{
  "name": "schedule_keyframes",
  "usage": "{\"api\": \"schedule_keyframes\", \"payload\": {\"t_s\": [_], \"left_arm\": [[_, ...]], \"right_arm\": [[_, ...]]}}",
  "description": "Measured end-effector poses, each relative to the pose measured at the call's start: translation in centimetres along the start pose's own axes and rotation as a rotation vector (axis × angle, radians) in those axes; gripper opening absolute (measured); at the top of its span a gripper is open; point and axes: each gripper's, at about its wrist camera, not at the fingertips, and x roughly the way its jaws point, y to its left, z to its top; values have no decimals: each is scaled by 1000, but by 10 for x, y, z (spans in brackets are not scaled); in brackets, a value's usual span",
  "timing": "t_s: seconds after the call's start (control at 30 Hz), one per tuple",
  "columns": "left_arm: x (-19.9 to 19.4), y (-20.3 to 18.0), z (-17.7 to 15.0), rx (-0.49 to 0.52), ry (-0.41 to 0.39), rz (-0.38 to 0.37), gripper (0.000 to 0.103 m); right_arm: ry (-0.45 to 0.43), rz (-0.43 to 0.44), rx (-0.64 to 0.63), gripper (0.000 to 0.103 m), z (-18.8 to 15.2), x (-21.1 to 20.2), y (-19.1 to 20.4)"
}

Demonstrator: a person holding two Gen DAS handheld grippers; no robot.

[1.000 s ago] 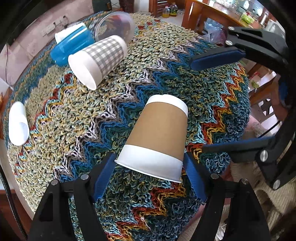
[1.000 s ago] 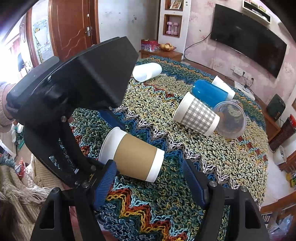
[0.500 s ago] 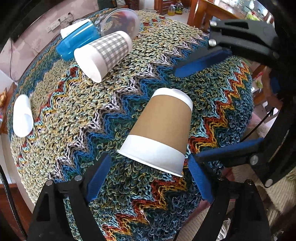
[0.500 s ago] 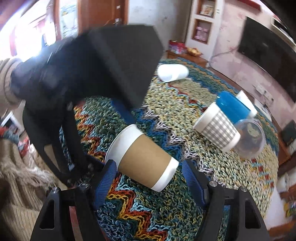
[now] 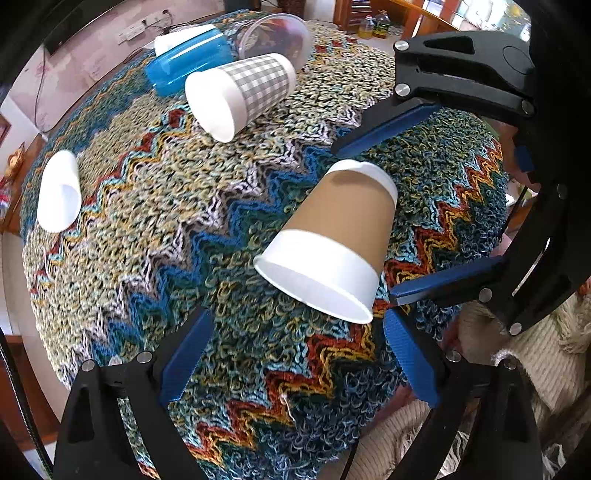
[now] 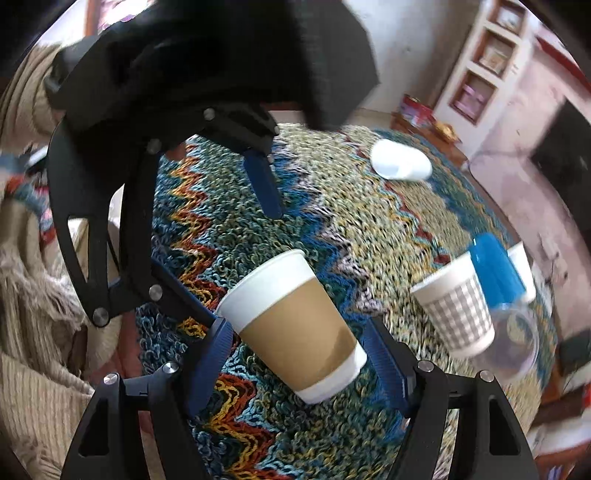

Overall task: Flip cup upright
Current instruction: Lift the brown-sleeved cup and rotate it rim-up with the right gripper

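A brown paper cup with white bands (image 5: 332, 236) lies on its side on the knitted zigzag cloth (image 5: 147, 229), its mouth toward the left wrist camera. My left gripper (image 5: 295, 358) is open just short of the mouth, not touching. My right gripper (image 6: 299, 354) is open with its blue fingers on either side of the cup (image 6: 295, 328), gaps showing on both sides. The right gripper also shows in the left wrist view (image 5: 413, 206), straddling the cup. The left gripper shows in the right wrist view (image 6: 236, 236) beyond the cup's mouth.
A grey checked cup (image 5: 240, 99), a blue cup (image 5: 188, 66), a clear plastic cup (image 5: 277, 33) and a white cup (image 5: 59, 192) lie on their sides further back. The cloth's edge drops off close to the brown cup, with a beige sweater sleeve (image 5: 535, 369) beside it.
The left gripper has drawn back from the cup's mouth. The right gripper has moved in and lower around the cup. The cup looks slightly tilted, mouth end higher in the right wrist view.
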Motion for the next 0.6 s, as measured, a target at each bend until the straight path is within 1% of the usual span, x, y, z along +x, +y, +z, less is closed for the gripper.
{"api": "schedule_keyframes", "payload": {"t_s": [0.23,0.4,0.47,0.5,0.6], "left_arm": [[-15,12,-23,-79,-19,0,95],[-22,22,-43,-151,-28,5,95],[-25,28,-51,-192,-34,-2,95],[-22,24,-48,-209,-36,-6,95],[-25,36,-65,-276,-45,-29,95]], "right_arm": [[28,-48,-196,74,9,17,23],[41,-80,-284,74,14,24,31],[47,-91,-317,74,16,28,34],[51,-93,-332,74,16,28,36],[65,-97,-375,74,19,31,42]]}}
